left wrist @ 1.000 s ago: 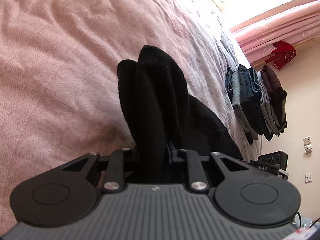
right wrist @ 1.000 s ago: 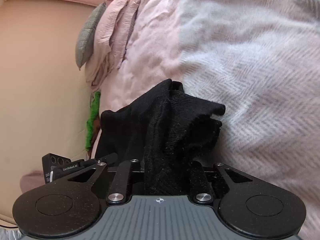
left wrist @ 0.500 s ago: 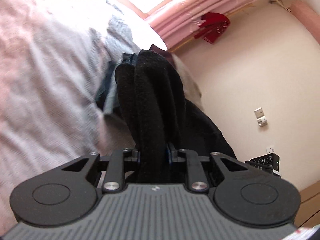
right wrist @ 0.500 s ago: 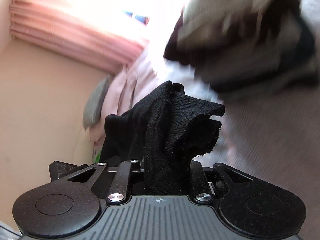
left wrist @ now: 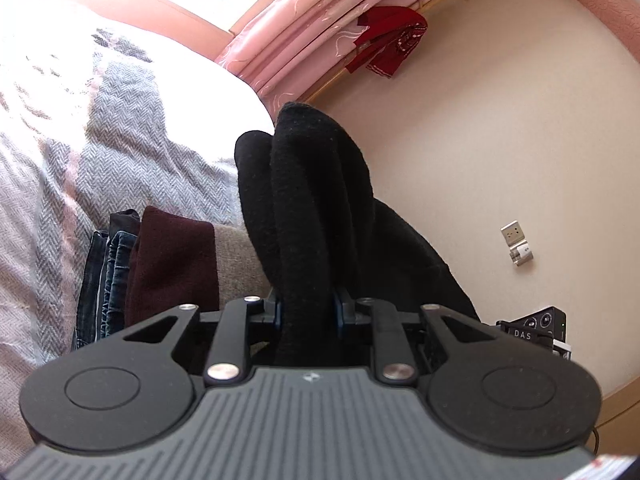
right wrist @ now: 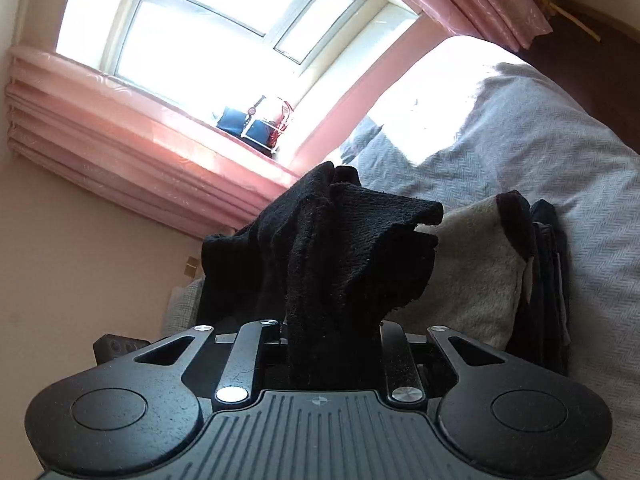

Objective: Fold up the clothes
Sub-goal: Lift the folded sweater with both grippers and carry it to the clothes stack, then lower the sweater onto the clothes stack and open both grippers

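Observation:
A folded black knit garment fills the middle of the left wrist view, and my left gripper is shut on one end of it. In the right wrist view the same black garment bunches up from my right gripper, which is shut on its other end. Both sets of fingertips are buried in the cloth. A stack of folded clothes, maroon, beige and denim, lies on the bed just below and left of the garment, and shows as a beige and dark stack to the right.
The bed carries a grey herringbone blanket. Pink curtains and a red cloth hang by the cream wall, with sockets lower down. A window with items on its sill is beyond the bed.
Both grippers have swung with the black garment from over the pink bedding toward the folded stack at the bed's end; the wall and window have come into view. The grip is unchanged.

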A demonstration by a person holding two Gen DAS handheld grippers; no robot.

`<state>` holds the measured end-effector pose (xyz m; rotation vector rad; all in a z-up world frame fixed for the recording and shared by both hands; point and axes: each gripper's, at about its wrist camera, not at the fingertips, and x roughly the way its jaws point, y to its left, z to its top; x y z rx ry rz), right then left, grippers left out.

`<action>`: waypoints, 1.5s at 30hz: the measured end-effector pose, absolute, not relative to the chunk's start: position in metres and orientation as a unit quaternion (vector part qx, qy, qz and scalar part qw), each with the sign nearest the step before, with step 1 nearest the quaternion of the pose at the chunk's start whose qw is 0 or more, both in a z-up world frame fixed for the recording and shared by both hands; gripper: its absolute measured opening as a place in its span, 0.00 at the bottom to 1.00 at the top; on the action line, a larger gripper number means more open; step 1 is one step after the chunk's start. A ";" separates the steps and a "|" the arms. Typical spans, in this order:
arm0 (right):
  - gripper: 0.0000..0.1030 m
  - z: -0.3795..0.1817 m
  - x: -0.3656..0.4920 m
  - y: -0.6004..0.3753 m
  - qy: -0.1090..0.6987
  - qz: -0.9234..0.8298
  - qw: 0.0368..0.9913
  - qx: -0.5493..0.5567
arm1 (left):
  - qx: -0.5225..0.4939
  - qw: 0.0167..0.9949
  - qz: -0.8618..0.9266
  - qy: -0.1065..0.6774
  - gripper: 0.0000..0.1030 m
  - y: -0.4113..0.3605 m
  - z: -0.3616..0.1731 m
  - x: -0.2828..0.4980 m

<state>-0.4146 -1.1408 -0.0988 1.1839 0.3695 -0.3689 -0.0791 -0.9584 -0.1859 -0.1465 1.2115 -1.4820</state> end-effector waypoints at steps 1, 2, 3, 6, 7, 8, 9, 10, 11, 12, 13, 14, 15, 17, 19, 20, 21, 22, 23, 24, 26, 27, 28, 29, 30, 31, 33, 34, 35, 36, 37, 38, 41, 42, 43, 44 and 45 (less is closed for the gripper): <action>0.15 -0.107 -0.417 -1.145 0.174 -0.171 0.793 0.558 | -0.060 0.573 -0.629 0.521 0.17 -0.963 -0.192 -0.077; 0.15 -0.117 -0.414 -1.149 0.173 -0.172 0.788 0.566 | -0.059 0.573 -0.627 0.525 0.17 -0.965 -0.199 -0.074; 0.15 -0.125 -0.414 -1.153 0.172 -0.173 0.784 0.572 | -0.059 0.572 -0.625 0.527 0.17 -0.968 -0.205 -0.071; 0.15 -0.150 -0.416 -1.166 0.177 -0.182 0.771 0.584 | -0.068 0.582 -0.611 0.533 0.13 -0.974 -0.224 -0.057; 0.15 -0.159 -0.416 -1.170 0.183 -0.187 0.768 0.584 | -0.072 0.586 -0.608 0.531 0.13 -0.975 -0.230 -0.050; 0.15 -0.166 -0.418 -1.173 0.184 -0.188 0.768 0.584 | -0.078 0.588 -0.606 0.530 0.13 -0.974 -0.236 -0.044; 0.15 -0.176 -0.418 -1.175 0.177 -0.184 0.768 0.588 | -0.085 0.587 -0.603 0.533 0.13 -0.974 -0.243 -0.038; 0.15 -0.181 -0.418 -1.174 0.172 -0.180 0.767 0.591 | -0.094 0.587 -0.602 0.533 0.13 -0.973 -0.250 -0.036; 0.15 -0.185 -0.416 -1.172 0.171 -0.181 0.768 0.590 | -0.096 0.589 -0.601 0.532 0.13 -0.973 -0.255 -0.034; 0.16 -0.186 -0.415 -1.169 0.167 -0.181 0.771 0.588 | -0.101 0.586 -0.603 0.532 0.13 -0.972 -0.258 -0.033; 0.16 -0.187 -0.415 -1.169 0.163 -0.178 0.772 0.588 | -0.111 0.578 -0.606 0.534 0.13 -0.972 -0.262 -0.031; 0.16 -0.187 -0.417 -1.169 0.156 -0.175 0.771 0.593 | -0.122 0.569 -0.609 0.540 0.13 -0.972 -0.265 -0.028; 0.16 -0.188 -0.420 -1.170 0.151 -0.173 0.769 0.597 | -0.128 0.560 -0.609 0.547 0.13 -0.973 -0.267 -0.025; 0.16 -0.185 -0.422 -1.171 0.148 -0.172 0.767 0.601 | -0.122 0.556 -0.614 0.546 0.13 -0.976 -0.266 -0.025; 0.16 -0.177 -0.421 -1.173 0.135 -0.166 0.774 0.596 | -0.114 0.562 -0.630 0.523 0.11 -0.978 -0.255 -0.028; 0.16 -0.168 -0.420 -1.171 0.124 -0.160 0.784 0.587 | -0.114 0.565 -0.637 0.512 0.11 -0.978 -0.249 -0.029; 0.16 -0.162 -0.419 -1.171 0.117 -0.157 0.793 0.578 | -0.110 0.569 -0.641 0.503 0.11 -0.978 -0.244 -0.030; 0.16 -0.159 -0.419 -1.171 0.114 -0.159 0.796 0.572 | -0.104 0.576 -0.644 0.493 0.11 -0.979 -0.242 -0.031; 0.16 -0.160 -0.418 -1.170 0.126 -0.168 0.797 0.566 | -0.091 0.585 -0.642 0.488 0.12 -0.980 -0.244 -0.033; 0.16 -0.164 -0.415 -1.169 0.155 -0.189 0.797 0.552 | -0.076 0.590 -0.634 0.494 0.12 -0.982 -0.249 -0.034; 0.31 -0.175 -0.411 -1.167 0.210 -0.242 0.787 0.527 | -0.052 0.593 -0.622 0.509 0.17 -0.982 -0.265 -0.035; 0.43 -0.178 -0.412 -1.166 0.219 -0.261 0.782 0.521 | -0.052 0.592 -0.618 0.515 0.20 -0.980 -0.271 -0.034; 0.48 -0.175 -0.416 -1.165 0.214 -0.279 0.780 0.517 | -0.060 0.590 -0.619 0.515 0.20 -0.976 -0.272 -0.032; 0.49 -0.169 -0.420 -1.163 0.205 -0.300 0.780 0.510 | -0.068 0.593 -0.617 0.514 0.20 -0.972 -0.270 -0.029; 0.50 -0.158 -0.425 -1.162 0.202 -0.330 0.779 0.493 | -0.071 0.600 -0.611 0.511 0.20 -0.968 -0.266 -0.026; 0.51 -0.145 -0.430 -1.160 0.196 -0.364 0.781 0.468 | -0.073 0.614 -0.604 0.503 0.19 -0.965 -0.259 -0.023; 0.51 -0.116 -0.434 -1.150 0.179 -0.429 0.790 0.401 | -0.060 0.658 -0.589 0.466 0.16 -0.962 -0.236 -0.022; 0.51 -0.104 -0.431 -1.144 0.172 -0.442 0.799 0.369 | -0.049 0.683 -0.581 0.440 0.16 -0.962 -0.221 -0.024; 0.51 -0.093 -0.423 -1.137 0.167 -0.441 0.815 0.337 | -0.044 0.697 -0.580 0.419 0.16 -0.963 -0.207 -0.029; 0.51 -0.086 -0.411 -1.129 0.169 -0.434 0.830 0.306 | -0.039 0.703 -0.584 0.403 0.17 -0.968 -0.195 -0.037; 0.51 -0.082 -0.397 -1.122 0.175 -0.428 0.843 0.276 | -0.027 0.707 -0.589 0.391 0.17 -0.977 -0.184 -0.049; 0.51 -0.081 -0.376 -1.112 0.184 -0.422 0.855 0.239 | -0.008 0.711 -0.594 0.377 0.17 -0.987 -0.177 -0.064; 0.50 -0.102 -0.324 -1.103 0.209 -0.422 0.861 0.190 | 0.052 0.715 -0.610 0.339 0.18 -1.026 -0.181 -0.108; 0.50 -0.114 -0.310 -1.104 0.216 -0.422 0.861 0.186 | 0.070 0.718 -0.606 0.335 0.18 -1.038 -0.192 -0.115; 0.49 -0.127 -0.299 -1.107 0.228 -0.428 0.856 0.180 | 0.084 0.728 -0.593 0.333 0.17 -1.049 -0.206 -0.117; 0.49 -0.141 -0.289 -1.111 0.245 -0.438 0.847 0.176 | 0.087 0.734 -0.580 0.342 0.19 -1.057 -0.221 -0.114; 0.49 -0.156 -0.283 -1.114 0.249 -0.444 0.843 0.172 | 0.072 0.732 -0.575 0.359 0.19 -1.059 -0.240 -0.107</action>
